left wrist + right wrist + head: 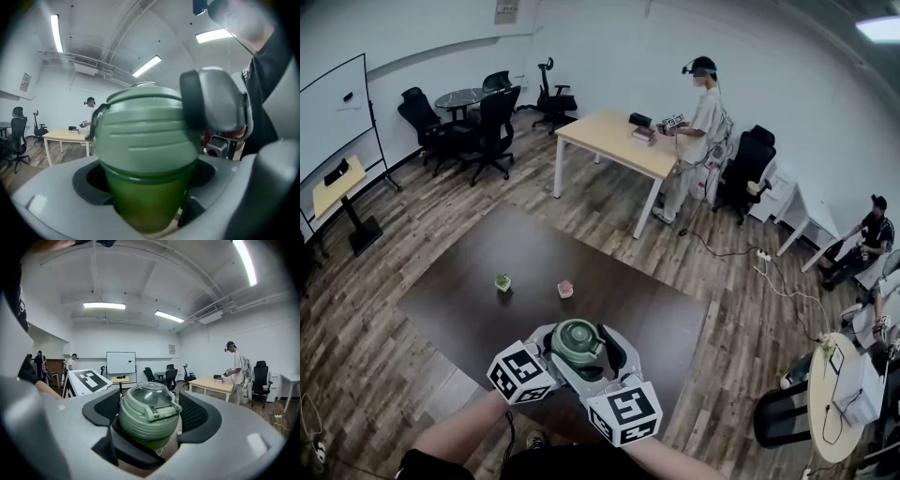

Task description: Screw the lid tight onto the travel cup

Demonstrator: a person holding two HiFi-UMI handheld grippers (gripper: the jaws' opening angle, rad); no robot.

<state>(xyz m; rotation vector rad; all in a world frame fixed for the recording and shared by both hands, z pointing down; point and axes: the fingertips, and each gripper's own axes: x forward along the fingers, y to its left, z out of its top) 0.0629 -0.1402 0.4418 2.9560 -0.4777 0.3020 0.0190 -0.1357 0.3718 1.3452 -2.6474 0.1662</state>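
Low in the middle of the head view, above the near part of the dark table (656,319), my two hands meet around one thing. On the left, my left gripper (147,187) hugs the green cup (145,206) around its body, just under the top. Its jaws press on both sides. In the middle sits the lid (149,408), pale green with a clear dome on top. It is on the cup and looks flat, not crooked. On the right, my right gripper (149,418) squeezes the lid from both sides with its bumpy pads (192,413).

So I think I am at the twisting part. I cannot tell if the lid is tight yet. What is left, I guess, is to turn it until it stops.

The lid covers the cup, so I cannot see what is inside. Farther up on the table lie a small green thing (502,282) and, to its right, a small pink thing (565,289), well apart from my cup.
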